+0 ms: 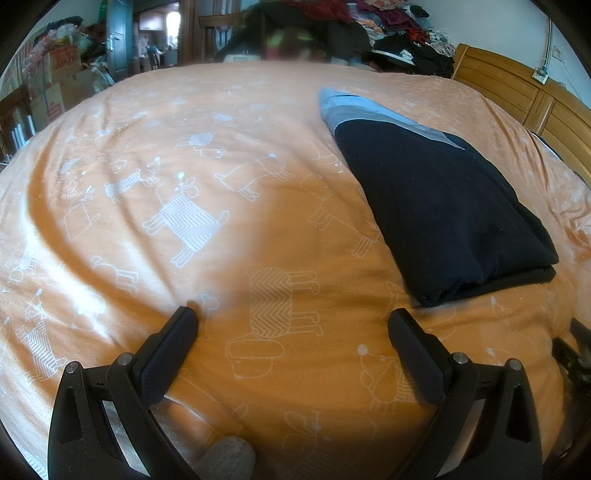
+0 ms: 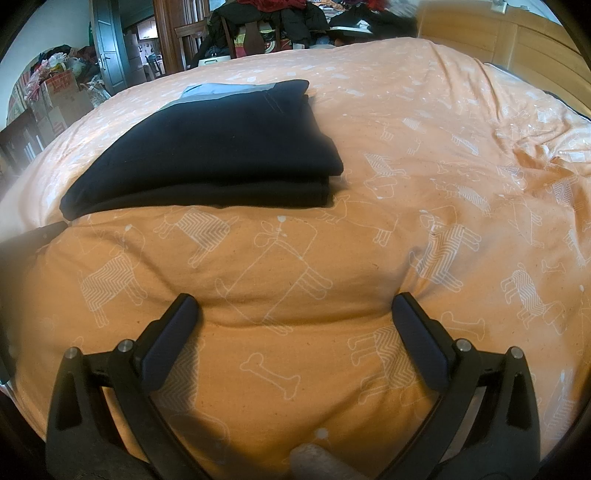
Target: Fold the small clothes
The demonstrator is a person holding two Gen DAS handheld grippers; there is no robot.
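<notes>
A dark navy garment (image 1: 443, 206) with a grey-blue band at its far end lies folded in a flat stack on the orange bedspread (image 1: 184, 221). In the left wrist view it sits ahead and to the right of my left gripper (image 1: 293, 319), which is open and empty just above the cover. From the right wrist, the folded garment (image 2: 214, 147) lies ahead and to the left. My right gripper (image 2: 295, 304) is open too, nothing between its fingers, low over the bedspread (image 2: 406, 166).
A wooden headboard (image 1: 524, 92) runs along the right side of the bed. Heaps of clothes (image 1: 388, 33) and a chair (image 2: 255, 33) stand beyond the far edge. Boxes and bags (image 2: 59, 96) and a door (image 2: 110, 44) are at the far left.
</notes>
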